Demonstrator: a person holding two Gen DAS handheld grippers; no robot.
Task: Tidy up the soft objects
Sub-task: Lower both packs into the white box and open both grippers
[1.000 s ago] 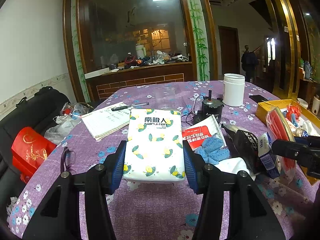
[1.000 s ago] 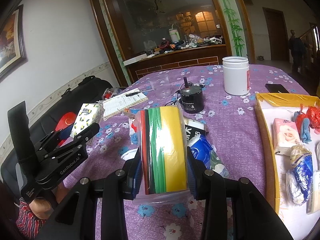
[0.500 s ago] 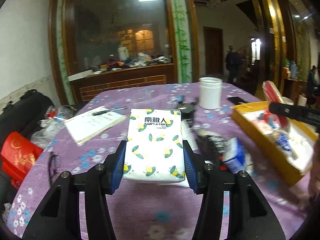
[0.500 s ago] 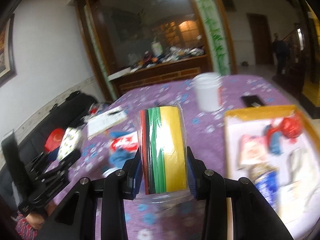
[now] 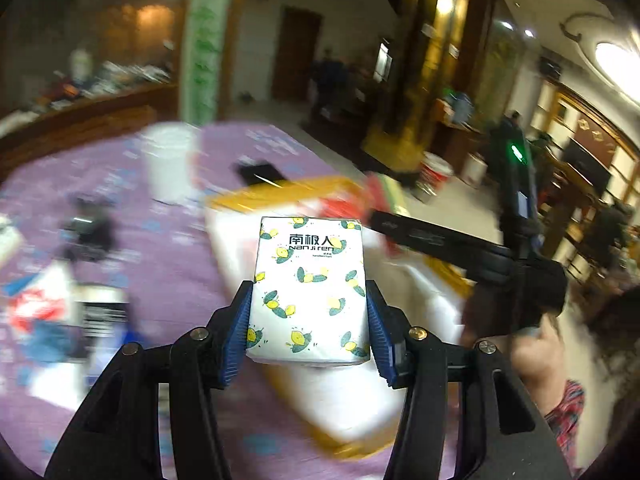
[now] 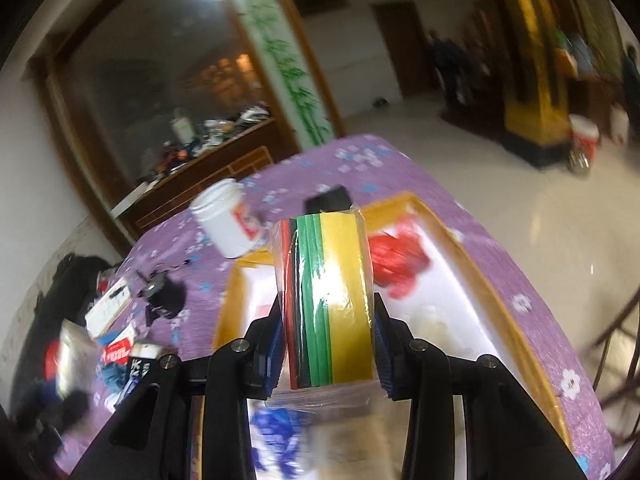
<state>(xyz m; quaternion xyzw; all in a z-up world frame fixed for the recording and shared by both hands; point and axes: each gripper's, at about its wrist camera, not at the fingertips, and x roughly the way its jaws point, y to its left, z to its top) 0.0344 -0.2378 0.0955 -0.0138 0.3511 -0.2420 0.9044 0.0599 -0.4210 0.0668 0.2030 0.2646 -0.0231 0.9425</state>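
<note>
My left gripper (image 5: 307, 334) is shut on a white tissue pack (image 5: 310, 288) printed with lemons, held above the yellow-rimmed tray (image 5: 280, 190) with a white lining. My right gripper (image 6: 326, 350) is shut on a plastic-wrapped stack of coloured sheets (image 6: 328, 300), red, green and yellow, held over the same tray (image 6: 472, 256). In the left wrist view the right gripper's black body (image 5: 440, 240) reaches across from the right, with the coloured stack (image 5: 384, 192) at its tip. A red soft item (image 6: 396, 260) lies in the tray.
A white jar (image 6: 228, 220), a black phone (image 6: 330, 200) and a small black motor (image 6: 162, 294) stand on the purple flowered tablecloth (image 6: 360, 160). Packets and papers (image 5: 52, 304) lie left of the tray. A person's hand (image 5: 536, 356) holds the right gripper. The table edge drops to a tiled floor.
Both grippers swung right from the cluttered middle of the table to over the yellow tray, each still gripping its load. The right gripper has rolled, tilting its view.
</note>
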